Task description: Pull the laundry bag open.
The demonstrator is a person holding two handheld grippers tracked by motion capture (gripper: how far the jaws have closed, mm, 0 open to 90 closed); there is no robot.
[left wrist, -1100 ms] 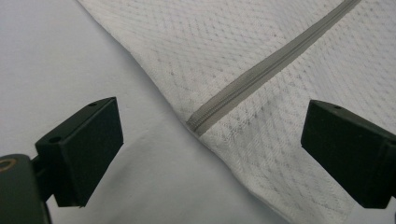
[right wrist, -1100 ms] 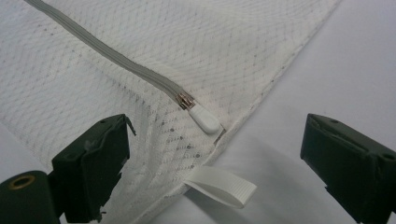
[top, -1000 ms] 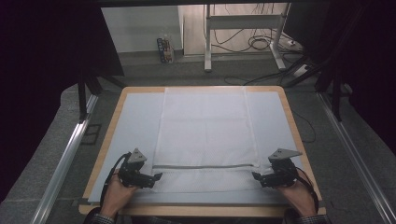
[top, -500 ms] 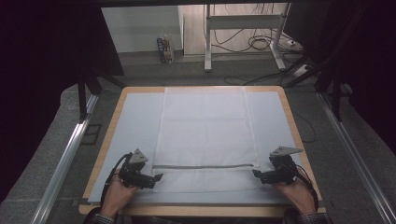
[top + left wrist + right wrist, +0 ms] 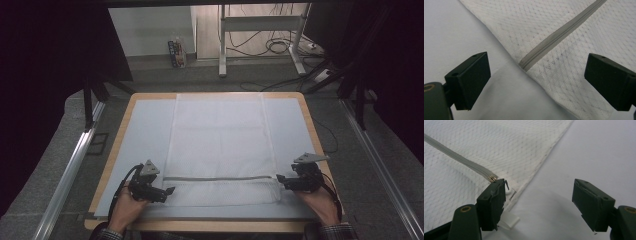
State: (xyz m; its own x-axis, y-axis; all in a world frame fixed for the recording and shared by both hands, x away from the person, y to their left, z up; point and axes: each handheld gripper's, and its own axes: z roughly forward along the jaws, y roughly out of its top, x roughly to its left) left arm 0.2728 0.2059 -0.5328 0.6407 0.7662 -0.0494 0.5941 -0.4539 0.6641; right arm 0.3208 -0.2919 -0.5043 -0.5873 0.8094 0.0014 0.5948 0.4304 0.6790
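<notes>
A white mesh bag (image 5: 220,145) lies flat on the table, with a grey zipper (image 5: 217,178) running across it near the front edge. My left gripper (image 5: 169,191) rests at the zipper's left end. In the left gripper view it (image 5: 537,67) is open, its jaws wide either side of the zipper (image 5: 564,31) end. My right gripper (image 5: 280,180) sits at the zipper's right end. Its jaws (image 5: 540,190) have just been closing. They stand apart over the bag's side seam (image 5: 529,177) and bare table, with no pad pressing.
A pale sheet (image 5: 145,130) covers the wood-rimmed table (image 5: 116,145). A small white tab (image 5: 509,221) pokes out beside the right gripper's left jaw. Metal rails (image 5: 70,170) flank the table, and a desk frame with cables (image 5: 280,45) stands behind it.
The right gripper has nudged slightly away from the person, toward the zipper's end. The left hand and the bag have stayed put.
</notes>
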